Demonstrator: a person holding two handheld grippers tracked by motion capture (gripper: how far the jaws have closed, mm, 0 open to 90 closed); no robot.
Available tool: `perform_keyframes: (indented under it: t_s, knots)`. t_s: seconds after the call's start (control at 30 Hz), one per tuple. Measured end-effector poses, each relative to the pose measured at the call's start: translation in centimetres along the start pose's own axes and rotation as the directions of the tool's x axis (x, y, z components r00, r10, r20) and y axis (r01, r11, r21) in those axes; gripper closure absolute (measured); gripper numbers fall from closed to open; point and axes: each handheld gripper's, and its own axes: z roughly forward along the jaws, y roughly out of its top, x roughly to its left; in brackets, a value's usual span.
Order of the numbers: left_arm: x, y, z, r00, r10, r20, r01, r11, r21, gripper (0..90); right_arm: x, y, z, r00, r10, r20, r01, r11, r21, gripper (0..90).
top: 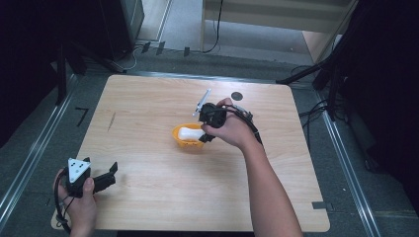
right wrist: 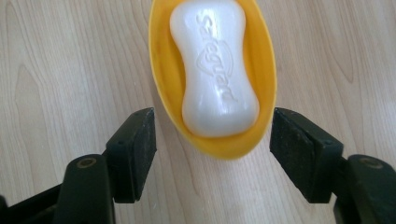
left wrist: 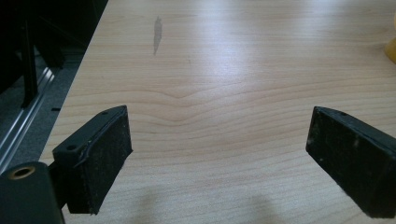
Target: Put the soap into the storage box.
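The soap (right wrist: 215, 70) lies in the yellow dish (right wrist: 161, 70), which sits near the middle of the table (top: 148, 98), slightly toward the far edge. The right gripper (right wrist: 212, 149) hangs over the dish's near end, jaws apart, straddling the rim and pressing on nothing. The soap's long axis runs straight away from that gripper, in line with its reach. The left gripper (left wrist: 219, 154) rests at the near left corner, jaws wide apart and empty, well apart from the dish. The right hand (top: 232, 129) is nearer by far.
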Motion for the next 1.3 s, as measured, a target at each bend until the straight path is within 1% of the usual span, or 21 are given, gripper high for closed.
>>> perform_keyframes:
  t_s: [0.1,0.2,0.23,0.27,0.3,0.43,0.47,0.5,0.67,0.7,0.73,0.77,0.83,0.9,1.07,1.1,1.13,1.17,1.2,1.23,1.3]
  knots:
    - [0.0,0.0,0.0,1.0000,0.001,0.001,-0.001,1.0000,0.001,6.9,0.0,-0.7,-0.1,1.0000,0.007,0.007,-0.007,1.000,-0.006,30.5]
    - [0.0,0.0,0.0,1.0000,0.001,0.000,-0.001,1.0000,0.000,6.9,0.1,-1.3,-0.3,0.9999,0.012,0.001,-0.012,1.000,-0.008,29.7]
    - [0.0,0.0,0.0,1.0000,0.004,0.002,-0.004,1.0000,-0.001,6.9,0.1,-1.9,-0.4,0.9998,0.018,0.004,-0.018,1.000,-0.003,28.9]
    - [0.0,0.0,0.0,1.0000,0.004,0.002,-0.004,1.0000,-0.001,6.9,0.1,-1.9,-0.4,0.9998,0.018,0.004,-0.018,1.000,-0.003,28.9]
    - [0.0,0.0,0.0,1.0000,0.005,0.003,-0.005,1.0000,-0.001,6.9,0.0,-2.6,-0.5,0.9997,0.023,0.011,-0.023,1.000,0.001,27.7]
    - [0.0,0.0,0.0,1.0000,0.006,0.001,-0.006,1.0000,0.002,6.9,-0.1,-4.0,-0.7,0.9990,0.043,0.014,-0.043,0.999,0.006,25.6]
    - [0.0,0.0,0.0,1.0000,0.005,0.002,-0.005,1.0000,0.001,6.9,-0.1,-4.0,-0.7,0.9990,0.043,0.014,-0.043,0.999,0.006,25.6]
    - [0.0,0.0,0.0,1.0000,0.004,0.002,-0.004,1.0000,0.001,6.9,-0.2,-4.7,-0.7,0.9988,0.046,0.015,-0.046,0.999,0.003,24.4]
    - [-0.1,0.0,0.0,1.0000,0.005,0.004,-0.005,1.0000,0.002,6.9,-0.1,-6.0,-0.4,0.9981,0.060,0.011,-0.060,0.998,0.022,22.8]
    - [-0.1,0.0,0.0,1.0000,0.006,0.003,-0.006,1.0000,0.003,6.9,0.0,-6.6,-0.2,0.9975,0.069,0.017,-0.070,0.997,0.039,20.3]
    - [-0.1,0.0,0.0,1.0000,0.006,0.003,-0.006,1.0000,0.003,6.9,0.0,-6.6,-0.2,0.9975,0.069,0.017,-0.070,0.997,0.039,20.3]
    - [-0.1,0.0,0.0,1.0000,0.007,0.005,-0.007,1.0000,0.004,6.9,0.0,-7.2,-0.1,0.9969,0.076,0.018,-0.077,0.996,0.037,19.0]
    - [-0.1,0.0,0.0,1.0000,0.008,0.003,-0.008,1.0000,0.005,6.9,0.0,-7.5,0.0,0.9966,0.081,0.018,-0.082,0.996,0.030,18.7]
    - [-0.1,0.0,0.0,1.0000,0.008,0.004,-0.008,1.0000,0.005,6.9,0.1,-8.3,0.0,0.9956,0.092,0.017,-0.092,0.996,0.003,15.8]
    - [-0.1,0.0,0.1,0.9999,0.012,0.005,-0.012,0.9999,0.005,6.9,0.3,-9.3,-0.1,0.9936,0.109,0.027,-0.109,0.994,-0.003,13.2]
    - [-0.1,0.0,0.1,0.9999,0.013,0.007,-0.013,0.9999,0.006,6.9,0.5,-9.8,-0.3,0.9924,0.118,0.035,-0.117,0.993,-0.027,13.1]
    - [-0.1,0.0,0.1,0.9999,0.013,0.007,-0.013,0.9999,0.006,6.9,0.5,-9.8,-0.3,0.9924,0.118,0.035,-0.117,0.993,-0.027,13.1]
    - [-0.1,0.0,0.1,0.9999,0.012,0.007,-0.012,0.9999,0.007,6.9,0.5,-10.1,-0.4,0.9910,0.127,0.043,-0.125,0.991,-0.036,13.0]
    - [-0.1,0.0,0.1,0.9999,0.014,0.009,-0.014,0.9999,0.007,6.9,0.6,-10.5,-0.5,0.9900,0.136,0.035,-0.135,0.990,-0.048,12.4]
    - [-0.1,0.0,0.1,0.9999,0.014,0.008,-0.014,0.9999,0.006,6.9,0.7,-11.2,-0.6,0.9868,0.156,0.041,-0.154,0.987,-0.055,11.0]
    - [-0.1,0.0,0.1,0.9998,0.015,0.009,-0.015,0.9999,0.006,6.9,0.8,-12.0,-0.4,0.9844,0.173,0.034,-0.170,0.983,-0.067,8.9]
